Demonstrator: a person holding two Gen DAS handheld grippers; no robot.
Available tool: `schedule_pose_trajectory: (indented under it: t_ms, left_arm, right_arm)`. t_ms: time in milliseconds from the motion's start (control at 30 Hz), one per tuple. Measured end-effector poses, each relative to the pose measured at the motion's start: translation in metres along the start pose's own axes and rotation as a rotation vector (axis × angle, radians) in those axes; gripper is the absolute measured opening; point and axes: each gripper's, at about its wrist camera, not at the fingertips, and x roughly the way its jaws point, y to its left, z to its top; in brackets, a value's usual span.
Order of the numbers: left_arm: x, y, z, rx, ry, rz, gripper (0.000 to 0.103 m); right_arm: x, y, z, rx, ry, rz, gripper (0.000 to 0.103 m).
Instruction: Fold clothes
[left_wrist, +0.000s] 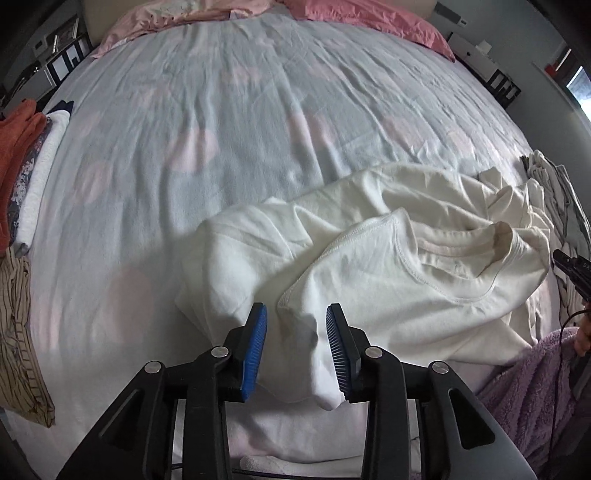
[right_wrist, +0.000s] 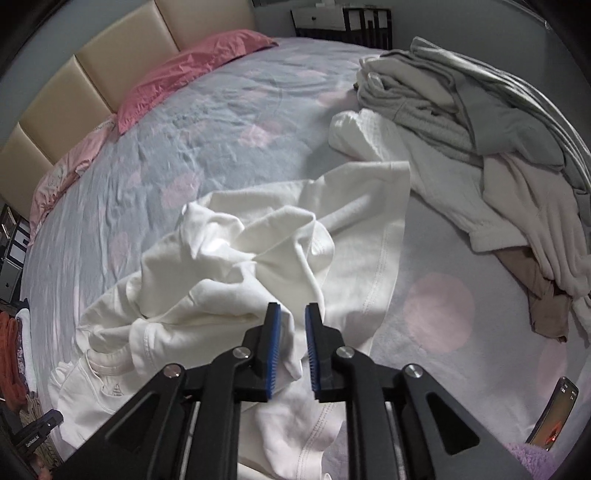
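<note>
Filling nearly both views is a bed (left_wrist: 229, 122) under a pale blue cover with faint pink dots, pink pillows (right_wrist: 199, 70) against a padded headboard along the top. At the left edge of the left wrist view sits a stack of folded clothes (left_wrist: 33, 177); a loose grey and cream pile (right_wrist: 480, 122) takes the upper right of the right wrist view, with a phone (right_wrist: 554, 417) lying at that view's lower right.

Crumpled across the lower middle of both frames lies the white T-shirt (left_wrist: 388, 266), its collar turned up toward the right of the left wrist view and its stitched hem running down the centre-right of the right wrist view. It is not flat, so I judge the step in hand to be taking hold and spreading it; whether a fold is being started or redone, the pictures do not settle.

Doing it well likely means gripping two matching edge points, lifting enough to let bunched cloth fall free, then pulling apart evenly so no twist remains.

Low in its own frame, the left gripper (left_wrist: 296, 349) stands fairly wide, with a sleeve end hanging between its blue pads. Also low and central, the right gripper (right_wrist: 293, 352) is narrower, cloth lying between the pads but not visibly pinched.
</note>
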Motion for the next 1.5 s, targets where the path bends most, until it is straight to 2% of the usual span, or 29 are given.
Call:
schedule_pose_trajectory:
  t_ms: [67,200,367,400,433,633,767,933,1167,1333,1400,1433,1500]
  left_arm:
    - [-0.003,-0.003,0.005,0.021,-0.032,0.000,0.039]
    - [0.021,-0.019,0.020,0.122,-0.007,0.076,0.039]
    - [0.029,-0.023,0.022,0.161,0.001,0.060,0.037]
    - [0.030,-0.024,0.022,0.168,0.003,0.055,0.035]
    - [0.031,-0.025,0.022,0.176,0.004,0.051,0.029]
    - [0.033,-0.056,0.012,0.313,0.038,-0.093,0.027]
    - [0.043,-0.073,0.010,0.373,0.091,-0.180,0.027]
    - [0.053,-0.066,0.013,0.330,0.146,-0.217,0.027]
    - [0.063,-0.056,0.016,0.279,0.179,-0.210,0.027]
    - [0.064,-0.050,0.019,0.271,0.187,-0.204,0.027]
    - [0.061,-0.046,0.019,0.274,0.184,-0.200,0.027]
    - [0.060,-0.045,0.019,0.275,0.182,-0.198,0.027]
    - [0.055,-0.043,0.020,0.275,0.163,-0.191,0.027]
  right_arm:
    - [-0.009,0.004,0.003,-0.018,-0.034,0.033,0.018]
    - [-0.004,0.038,0.011,-0.117,-0.021,0.130,0.018]
    - [0.007,0.075,-0.001,-0.235,0.034,0.307,0.018]
    - [0.009,0.085,-0.006,-0.261,0.048,0.334,0.018]
    - [0.012,0.095,-0.010,-0.288,0.064,0.358,0.018]
    - [0.038,0.166,-0.044,-0.517,0.175,0.416,0.018]
    - [0.051,0.197,-0.064,-0.617,0.216,0.454,0.018]
    - [0.063,0.223,-0.075,-0.685,0.245,0.504,0.018]
    - [0.080,0.253,-0.082,-0.743,0.283,0.538,0.021]
    - [0.093,0.259,-0.084,-0.747,0.306,0.568,0.021]
    - [0.092,0.259,-0.084,-0.758,0.301,0.583,0.018]
    - [0.091,0.259,-0.084,-0.765,0.298,0.589,0.008]
    - [0.089,0.258,-0.082,-0.767,0.277,0.589,0.004]
